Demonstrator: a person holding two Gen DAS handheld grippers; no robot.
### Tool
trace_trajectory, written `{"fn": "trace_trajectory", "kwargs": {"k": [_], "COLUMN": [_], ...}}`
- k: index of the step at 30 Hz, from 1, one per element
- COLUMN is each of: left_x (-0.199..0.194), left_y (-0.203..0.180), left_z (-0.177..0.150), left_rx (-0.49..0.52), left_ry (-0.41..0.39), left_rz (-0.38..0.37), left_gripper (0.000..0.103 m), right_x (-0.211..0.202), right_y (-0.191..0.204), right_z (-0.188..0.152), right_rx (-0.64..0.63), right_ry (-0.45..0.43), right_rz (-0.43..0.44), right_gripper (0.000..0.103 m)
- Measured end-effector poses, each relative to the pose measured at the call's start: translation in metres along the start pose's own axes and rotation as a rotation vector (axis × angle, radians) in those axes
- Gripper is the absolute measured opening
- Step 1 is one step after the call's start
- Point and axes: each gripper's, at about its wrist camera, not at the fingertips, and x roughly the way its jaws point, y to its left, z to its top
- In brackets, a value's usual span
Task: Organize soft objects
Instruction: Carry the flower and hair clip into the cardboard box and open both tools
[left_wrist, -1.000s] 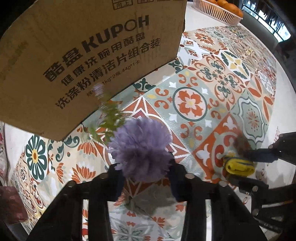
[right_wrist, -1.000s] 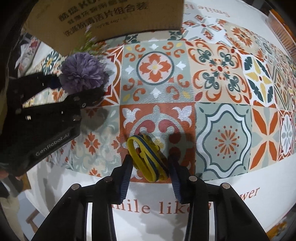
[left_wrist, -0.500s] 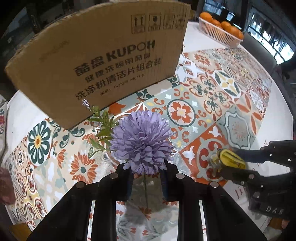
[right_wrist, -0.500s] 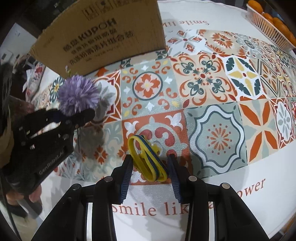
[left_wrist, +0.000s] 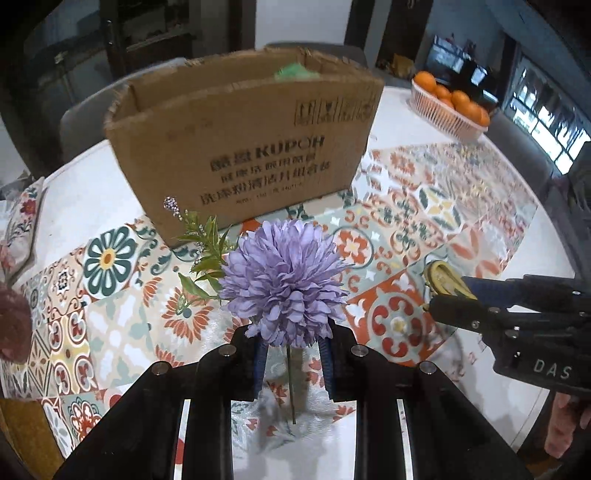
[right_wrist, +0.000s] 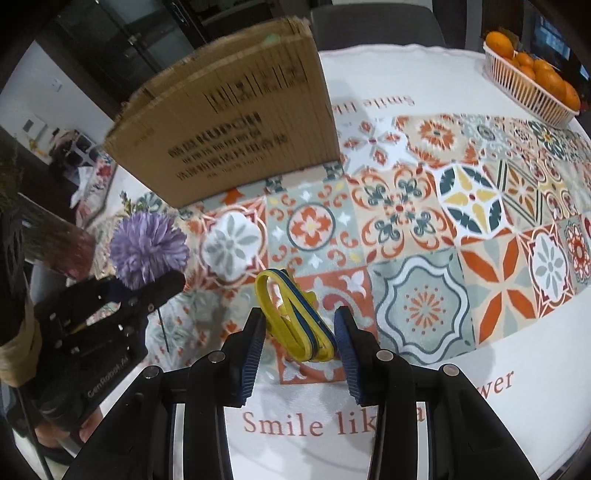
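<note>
At the far left, the edge of my desk (left_wrist: 74, 192) carries a floral cushion or cloth, only partly seen. Next comes my left hand-held gripper (left_wrist: 291, 363), its two black fingers with blue ribbed pads closed on a purple flower (left_wrist: 282, 282). The pads pinch the flower just under its round, many-petalled head, and the thin green stem hangs down between them, clear of the desk. A leafy green sprig (left_wrist: 201, 245) with a small beaded tip pokes out to the left of the flower head.

Behind the flower, toward the back of the desk, stands an open cardboard box (left_wrist: 243, 147) with dark printed lettering on its front. Something green (left_wrist: 295, 70) shows just above its rim, too blurred to tell what it is. The desk is covered with a tablecloth (right_wrist: 424, 236) of patterned tiles in orange, teal and cream, with a white border carrying red lettering near me.

Further right is my right hand-held gripper (right_wrist: 299, 332), also closed, its pads gripping a bundle of yellow and blue elastic bands (right_wrist: 291, 317). The bundle stands up between the pads as a flattened loop, lifted off the tablecloth. The two grippers sit side by side, near each other but not touching.

At the far right, on the back corner of the desk, a pale slatted basket (right_wrist: 521, 92) holds oranges (right_wrist: 543, 72). A grey chair back (right_wrist: 376, 22) shows behind the box
</note>
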Motion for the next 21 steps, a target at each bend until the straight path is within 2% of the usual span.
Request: {"fn": "trace_trajectory", "kwargs": {"k": [11, 21], "left_x": [-0.056, -0.092], "left_y": [0.005, 0.005], "left_z": [0.009, 0.024], "left_rx": [-0.056, -0.075], "left_ry": [-0.138, -0.223], "left_rz": [0.009, -0.004], "left_gripper": [0.025, 0.025], "right_x": [-0.038, -0.071], "right_y": [0.025, 0.041], "right_z": [0.014, 0.029], "right_rx": [-0.055, -0.103], "right_ry": [-0.114, -0.206], "right_rz": [0.061, 0.128], "right_gripper": [0.040, 0.040]}}
